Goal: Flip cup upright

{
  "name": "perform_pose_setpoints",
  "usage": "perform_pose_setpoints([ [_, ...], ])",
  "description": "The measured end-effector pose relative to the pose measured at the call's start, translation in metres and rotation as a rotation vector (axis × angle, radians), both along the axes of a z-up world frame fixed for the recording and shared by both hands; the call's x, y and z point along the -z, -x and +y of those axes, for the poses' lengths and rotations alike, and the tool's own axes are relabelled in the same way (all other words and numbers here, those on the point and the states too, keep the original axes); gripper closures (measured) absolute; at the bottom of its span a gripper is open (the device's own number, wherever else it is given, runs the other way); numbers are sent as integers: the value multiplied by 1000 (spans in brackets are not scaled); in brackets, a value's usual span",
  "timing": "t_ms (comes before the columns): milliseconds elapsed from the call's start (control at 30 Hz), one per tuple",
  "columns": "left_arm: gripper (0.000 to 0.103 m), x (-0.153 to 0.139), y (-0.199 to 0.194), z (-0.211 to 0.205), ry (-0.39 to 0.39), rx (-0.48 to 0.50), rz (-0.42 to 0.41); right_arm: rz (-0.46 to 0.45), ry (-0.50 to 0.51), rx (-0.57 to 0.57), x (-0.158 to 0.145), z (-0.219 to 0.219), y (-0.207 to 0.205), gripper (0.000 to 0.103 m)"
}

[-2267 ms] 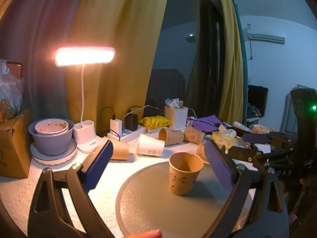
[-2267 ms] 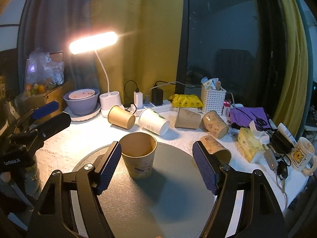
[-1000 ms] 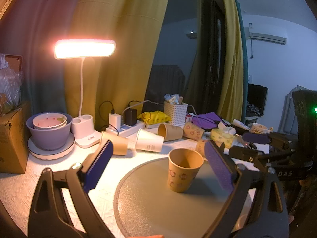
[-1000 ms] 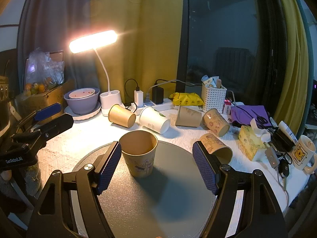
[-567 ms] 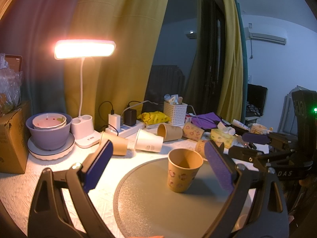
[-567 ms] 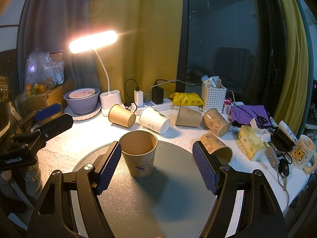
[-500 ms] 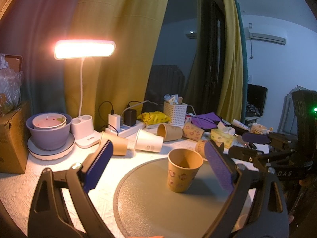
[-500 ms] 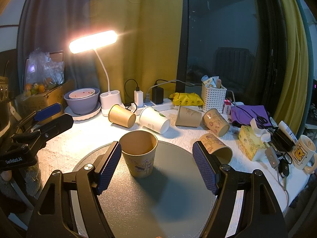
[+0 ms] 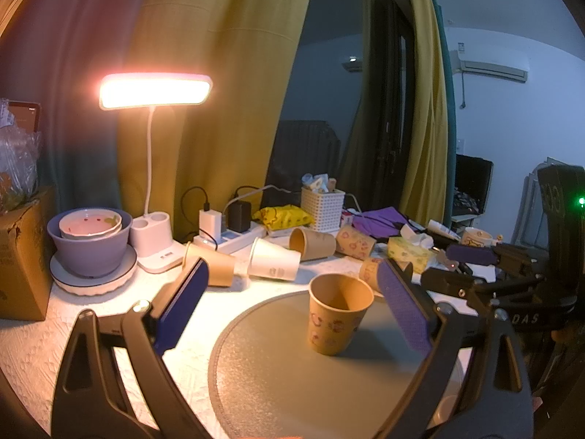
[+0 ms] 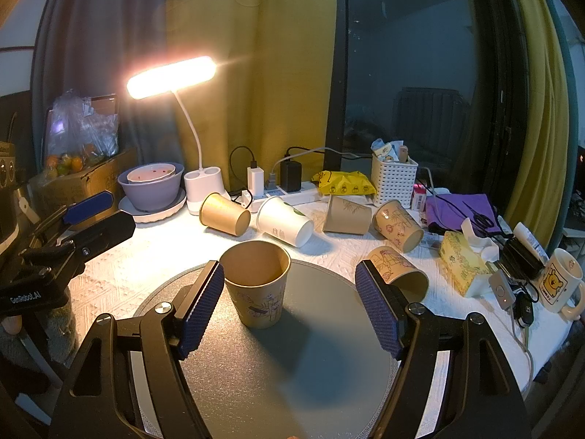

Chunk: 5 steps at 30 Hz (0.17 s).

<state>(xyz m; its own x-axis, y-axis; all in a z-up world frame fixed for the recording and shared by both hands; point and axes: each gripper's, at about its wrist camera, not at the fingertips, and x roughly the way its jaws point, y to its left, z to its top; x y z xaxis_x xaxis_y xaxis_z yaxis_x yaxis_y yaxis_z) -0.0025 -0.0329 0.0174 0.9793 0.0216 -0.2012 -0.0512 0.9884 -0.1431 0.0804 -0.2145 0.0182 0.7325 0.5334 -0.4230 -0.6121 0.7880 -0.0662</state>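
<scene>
A brown paper cup [image 9: 338, 314] stands upright, mouth up, on the round grey mat [image 9: 270, 373]. It also shows in the right wrist view [image 10: 257, 283] on the mat [image 10: 292, 366]. My left gripper [image 9: 292, 307] is open and empty, with the cup just ahead between its fingers, nearer the right one. My right gripper [image 10: 289, 307] is open and empty; the cup stands beside its left finger [image 10: 199, 307]. Each gripper shows in the other's view, the right one [image 9: 475, 267] and the left one [image 10: 84, 216].
Several paper cups lie on their sides behind the mat, among them a white one [image 10: 285, 221] and a brown one [image 10: 223, 214]. A lit desk lamp [image 10: 172, 77], stacked bowls [image 10: 151, 184], a power strip [image 10: 278, 192], a white basket [image 10: 393, 179], a tissue pack [image 10: 464, 259] and a mug [image 10: 561, 280] stand around.
Both grippers have drifted slightly; the cup stands upright on the mat throughout. Over the last second nothing has visibly moved.
</scene>
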Motion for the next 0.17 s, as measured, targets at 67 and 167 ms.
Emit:
perform_pose_setpoints([
  [67, 9, 0, 1, -2, -3, 4, -6, 0, 1, 1, 0, 0, 0, 26],
  [167, 9, 0, 3, -5, -1, 9, -23, 0, -1, 2, 1, 0, 0, 26],
])
